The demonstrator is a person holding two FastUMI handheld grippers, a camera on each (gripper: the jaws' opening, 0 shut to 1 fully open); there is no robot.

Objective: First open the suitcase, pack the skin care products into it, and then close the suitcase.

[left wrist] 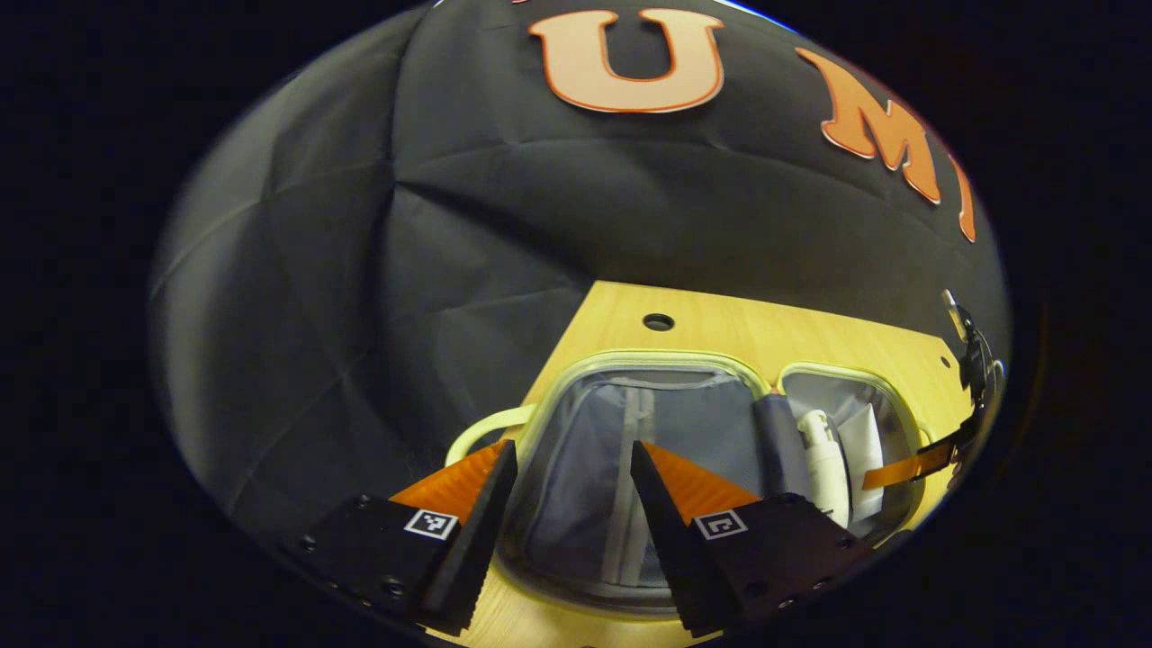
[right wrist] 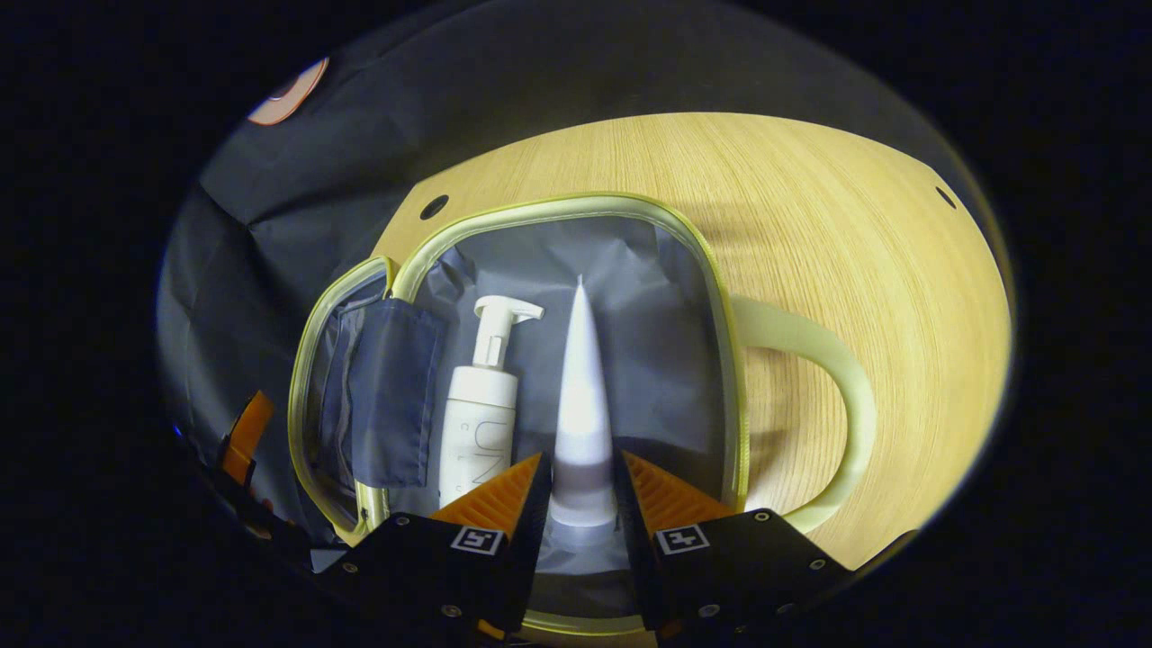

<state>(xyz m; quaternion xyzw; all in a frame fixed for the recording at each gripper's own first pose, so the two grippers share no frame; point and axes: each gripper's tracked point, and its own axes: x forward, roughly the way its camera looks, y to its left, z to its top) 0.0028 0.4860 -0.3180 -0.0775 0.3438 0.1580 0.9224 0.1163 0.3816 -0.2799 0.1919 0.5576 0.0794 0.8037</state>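
Note:
The suitcase (right wrist: 558, 205), with a pale yellow-green rim and grey lining, lies open on the wooden table. A white pump bottle (right wrist: 477, 414) lies in the half with the side handle (right wrist: 841, 396). My right gripper (right wrist: 581, 459) is shut on the cap end of a white tube (right wrist: 580, 378), which points away over the lining beside the bottle. In the left gripper view my left gripper (left wrist: 573, 450) hangs open above the other half of the suitcase (left wrist: 657, 358), with nothing between its fingers. The bottle (left wrist: 823, 463) and tube (left wrist: 866, 445) show there at the right.
The wooden table (right wrist: 855, 225) has bare room to the right of the suitcase and a round hole (left wrist: 658, 321) behind it. A grey pocket flap (right wrist: 387, 396) lies over the hinge between the halves. The black cloth wall stands close behind.

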